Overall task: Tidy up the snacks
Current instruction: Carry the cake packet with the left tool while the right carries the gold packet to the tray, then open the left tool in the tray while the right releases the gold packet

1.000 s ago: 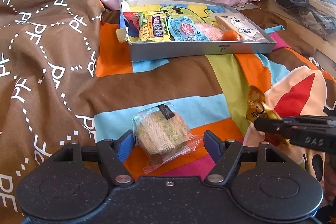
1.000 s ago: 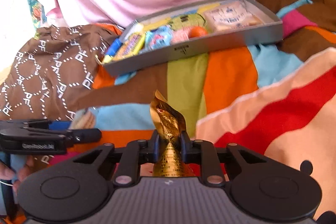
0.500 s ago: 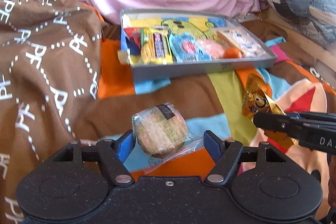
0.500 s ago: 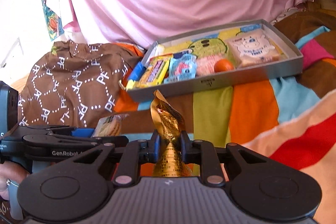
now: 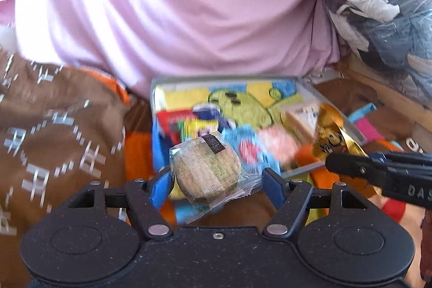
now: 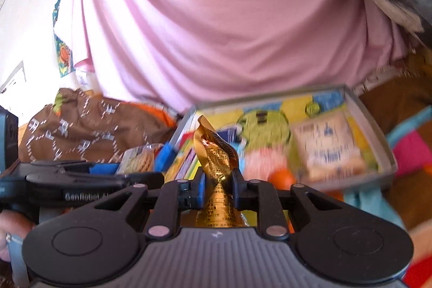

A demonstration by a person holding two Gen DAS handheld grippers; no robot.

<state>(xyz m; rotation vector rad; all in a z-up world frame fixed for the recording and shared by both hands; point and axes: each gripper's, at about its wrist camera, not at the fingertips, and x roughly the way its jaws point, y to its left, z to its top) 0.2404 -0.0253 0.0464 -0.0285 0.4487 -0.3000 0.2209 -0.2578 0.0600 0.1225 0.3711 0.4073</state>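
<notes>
my left gripper (image 5: 216, 177) carries a round cake in clear wrap (image 5: 206, 173) between its blue pads, which sit wide on either side of it; i cannot tell if they press it. my right gripper (image 6: 218, 184) is clamped tight on a gold foil packet (image 6: 216, 155) sticking up from the jaws. the grey snack tray (image 6: 388, 153), blurred, lies just ahead of both, on the striped blanket (image 5: 136, 150).

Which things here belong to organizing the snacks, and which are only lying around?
Belong to the job:
- round biscuit in clear wrapper, in left gripper
- gold foil snack packet, in right gripper
- shallow grey tray of snacks

Lying about:
- pink cloth
- brown patterned fabric
- bag of clothes
</notes>
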